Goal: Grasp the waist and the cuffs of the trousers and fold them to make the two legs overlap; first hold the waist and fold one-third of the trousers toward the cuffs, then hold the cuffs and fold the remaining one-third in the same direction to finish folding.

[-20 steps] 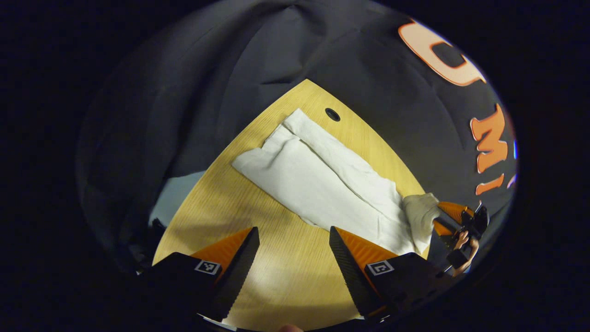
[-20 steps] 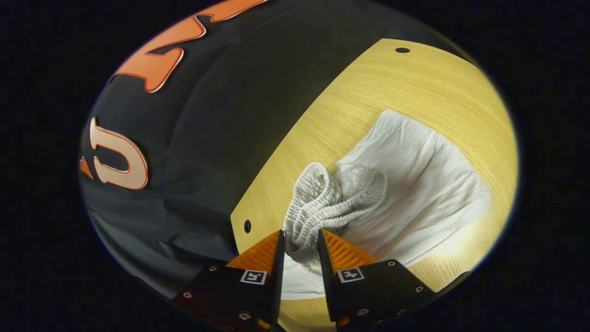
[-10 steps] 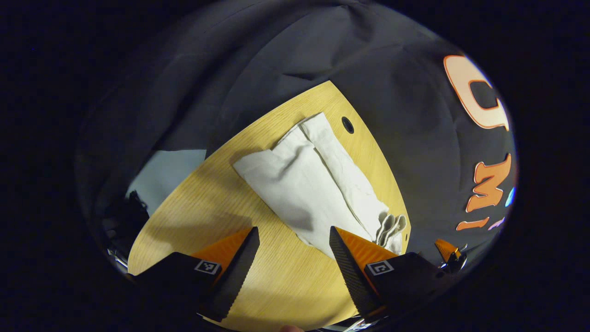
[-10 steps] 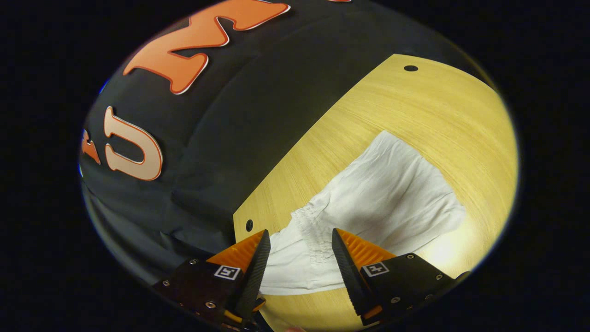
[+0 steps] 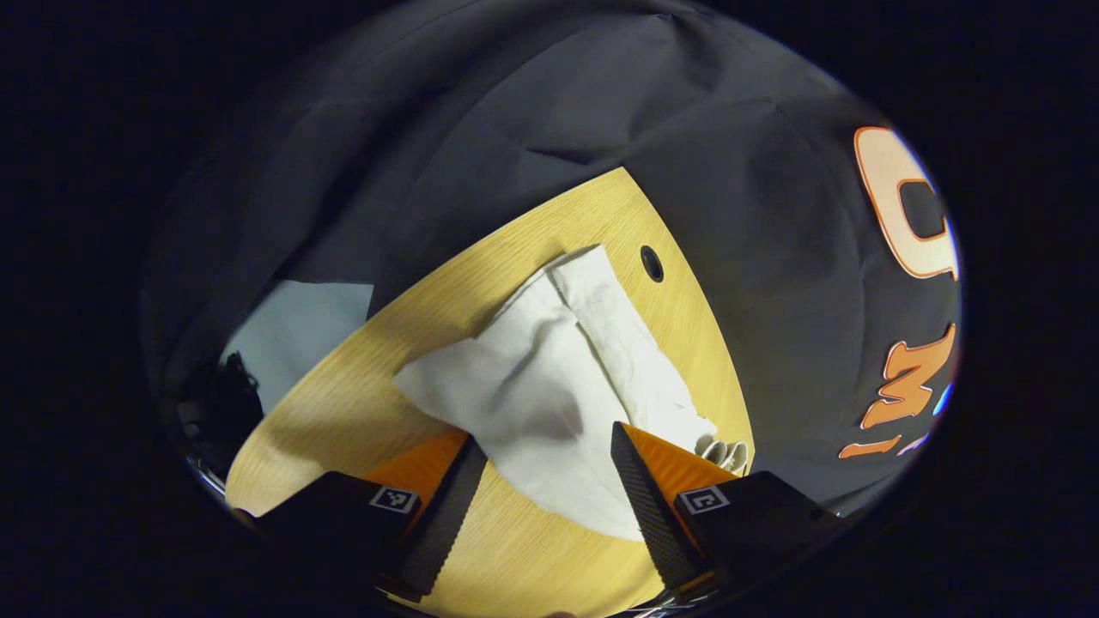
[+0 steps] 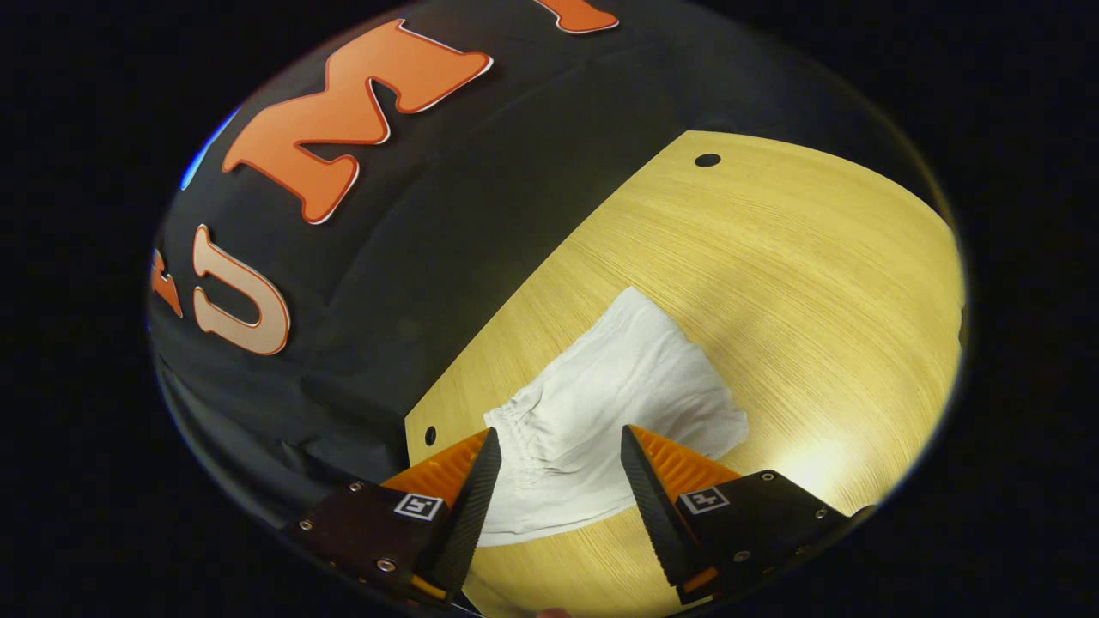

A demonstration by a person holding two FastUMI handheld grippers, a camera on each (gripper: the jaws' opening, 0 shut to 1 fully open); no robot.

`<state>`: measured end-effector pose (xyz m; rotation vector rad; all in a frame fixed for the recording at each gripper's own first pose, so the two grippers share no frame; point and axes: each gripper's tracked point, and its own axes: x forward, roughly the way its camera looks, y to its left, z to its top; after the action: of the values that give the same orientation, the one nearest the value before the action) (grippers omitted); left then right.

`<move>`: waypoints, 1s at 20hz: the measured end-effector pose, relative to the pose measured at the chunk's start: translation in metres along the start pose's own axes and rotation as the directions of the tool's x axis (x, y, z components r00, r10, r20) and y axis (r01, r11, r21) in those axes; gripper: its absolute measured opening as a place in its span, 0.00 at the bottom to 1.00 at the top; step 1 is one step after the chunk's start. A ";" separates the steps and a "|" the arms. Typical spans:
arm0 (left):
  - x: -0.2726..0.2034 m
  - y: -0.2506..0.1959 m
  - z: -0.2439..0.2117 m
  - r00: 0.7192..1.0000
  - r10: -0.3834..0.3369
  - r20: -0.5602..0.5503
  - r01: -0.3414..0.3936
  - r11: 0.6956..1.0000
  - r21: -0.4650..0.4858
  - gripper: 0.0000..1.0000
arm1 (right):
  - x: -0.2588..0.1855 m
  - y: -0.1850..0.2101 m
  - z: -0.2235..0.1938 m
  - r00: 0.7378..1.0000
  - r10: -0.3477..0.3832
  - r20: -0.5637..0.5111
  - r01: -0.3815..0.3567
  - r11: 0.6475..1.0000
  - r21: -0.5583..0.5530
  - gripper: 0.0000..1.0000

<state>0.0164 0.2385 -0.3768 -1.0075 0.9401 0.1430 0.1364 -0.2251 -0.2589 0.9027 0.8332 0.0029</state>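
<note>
Both tongs spread, gripping nothing: left tongs (image 5: pixel 539 481) and right tongs (image 6: pixel 556 476) over white trousers (image 5: pixel 549 386) on desk (image 6: pixel 773 257), waistband at 6 o'clock.

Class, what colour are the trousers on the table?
White; the trousers show best in the left gripper view.
</note>
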 end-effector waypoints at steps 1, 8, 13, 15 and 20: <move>0.003 0.004 0.001 1.000 0.030 0.008 -0.030 1.000 0.007 0.92 | -0.003 -0.006 0.001 1.000 -0.006 0.005 0.006 1.000 0.006 0.85; 0.006 -0.003 0.004 0.994 0.079 0.076 -0.079 0.997 -0.002 0.10 | -0.026 -0.046 0.002 0.997 -0.065 0.028 0.066 0.998 -0.015 0.86; -0.020 -0.064 0.007 0.991 -0.017 0.130 0.007 0.997 0.080 0.06 | -0.036 -0.056 0.005 0.996 -0.084 0.036 0.088 0.985 -0.150 0.89; -0.030 -0.091 0.007 0.989 -0.053 0.141 0.039 0.994 0.104 0.06 | -0.039 -0.061 0.005 0.996 -0.086 0.034 0.090 0.980 -0.179 0.94; -0.053 -0.169 -0.004 0.975 -0.139 0.173 0.115 0.983 0.143 0.06 | -0.047 -0.078 0.016 0.997 -0.074 0.018 0.076 0.966 -0.248 0.97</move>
<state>0.0669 0.1571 -0.2279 -0.9130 0.7066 0.0634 0.0883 -0.3020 -0.2775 0.6341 0.8372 0.0371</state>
